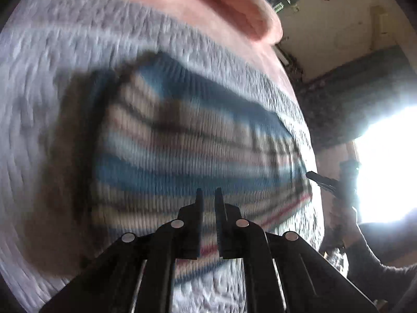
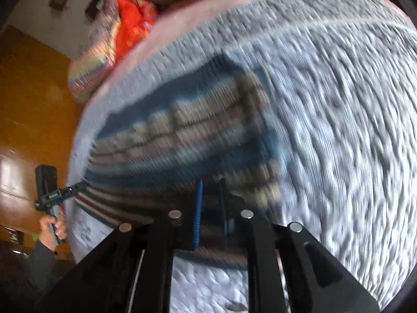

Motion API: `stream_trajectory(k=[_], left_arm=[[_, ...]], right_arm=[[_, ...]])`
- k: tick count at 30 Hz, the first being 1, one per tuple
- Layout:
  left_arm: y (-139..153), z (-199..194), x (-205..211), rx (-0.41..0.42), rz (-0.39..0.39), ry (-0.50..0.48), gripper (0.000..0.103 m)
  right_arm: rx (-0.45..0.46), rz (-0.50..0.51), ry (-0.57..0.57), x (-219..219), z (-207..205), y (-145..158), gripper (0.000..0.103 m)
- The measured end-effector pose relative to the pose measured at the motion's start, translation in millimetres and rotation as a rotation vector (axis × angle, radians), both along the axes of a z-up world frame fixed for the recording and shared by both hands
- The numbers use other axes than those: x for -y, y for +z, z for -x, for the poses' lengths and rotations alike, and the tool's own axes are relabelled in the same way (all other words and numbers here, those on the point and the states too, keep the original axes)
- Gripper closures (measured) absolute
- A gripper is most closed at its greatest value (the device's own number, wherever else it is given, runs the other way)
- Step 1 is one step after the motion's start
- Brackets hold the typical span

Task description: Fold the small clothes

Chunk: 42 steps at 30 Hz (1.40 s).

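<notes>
Black fingers of the left gripper (image 1: 208, 195) sit almost pressed together, a thin gap between them, just over the striped knit cloth (image 1: 187, 143). The right gripper (image 2: 211, 190) looks nearly closed too; I cannot tell if it pinches the cloth. The cloth lies on a white bumpy blanket (image 2: 338, 130), near its edge.

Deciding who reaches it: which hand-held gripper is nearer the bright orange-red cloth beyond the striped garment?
Left, probably. The left hand-held gripper sits at the striped knitted garment's corner below the orange-red cloth; the right hand-held gripper is farther across.
</notes>
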<state>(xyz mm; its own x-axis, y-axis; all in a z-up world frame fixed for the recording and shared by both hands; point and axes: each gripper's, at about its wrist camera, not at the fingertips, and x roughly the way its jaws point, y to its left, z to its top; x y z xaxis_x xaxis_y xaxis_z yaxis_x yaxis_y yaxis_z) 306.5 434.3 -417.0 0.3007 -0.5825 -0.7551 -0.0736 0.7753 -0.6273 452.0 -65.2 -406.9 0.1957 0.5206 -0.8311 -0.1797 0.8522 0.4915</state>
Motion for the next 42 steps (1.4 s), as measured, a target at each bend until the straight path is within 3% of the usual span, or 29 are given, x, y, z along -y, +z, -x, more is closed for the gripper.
stream_trajectory(k=[2,3,5,7,9,10,13,15,16,17,19,20,21,22,25,27,32,42], left_arm=[[-19,7,-3,-0.023,-0.024,0.010,0.101],[-23,11,-6,-0.028,0.002,0.033,0.101],[-15,15,-9,-0.022,0.034,0.063,0.098],[0,22,-9,0.021,0.064,0.066,0.086],[5,31,-12,0.033,0.023,0.077,0.083],[-3,33,-18,0.004,-0.011,0.097,0.083],[-22,38,-28,-0.053,-0.001,0.125,0.096],[-16,43,-34,-0.051,0.040,0.122,0.085],[-7,48,-43,-0.032,0.084,0.125,0.069],[-3,52,-50,-0.022,0.101,0.132,0.053],[8,56,-74,-0.004,0.136,0.158,0.047],[10,57,-83,-0.009,0.127,0.167,0.038],[13,56,-95,-0.019,0.083,0.186,0.031],[15,52,-106,-0.024,0.036,0.208,0.026],[13,30,-132,-0.043,0.064,0.226,0.026],[9,13,-141,-0.055,0.078,0.235,0.025],[-13,-21,-154,-0.090,0.161,0.237,0.023],[-41,-88,-119,-0.074,0.221,0.096,0.024]], right_arm=[[0.003,0.055,0.006,4,5,-16,0.100],[0.013,0.076,0.007,4,5,-19,0.103],[0.000,0.061,-0.016,2,6,-9,0.096],[0.043,0.047,-0.013,2,15,10,0.082],[0.048,0.044,-0.034,10,24,14,0.082],[0.024,0.071,-0.051,15,28,5,0.084],[-0.006,0.165,-0.060,23,31,-21,0.086],[0.024,0.202,-0.054,17,35,-9,0.083],[0.051,0.228,-0.041,11,38,-1,0.081],[0.103,0.281,-0.013,-2,42,13,0.077],[0.202,0.381,0.056,-29,54,34,0.057],[0.263,0.421,0.112,-49,66,46,0.053],[0.306,0.445,0.163,-69,74,52,0.041],[0.344,0.465,0.217,-88,86,56,0.030],[0.480,0.514,0.423,-167,132,56,0.019],[0.546,0.525,0.509,-208,154,54,0.015],[0.674,0.555,0.694,-302,199,33,0.014],[0.787,0.684,0.810,-388,206,-14,0.014]])
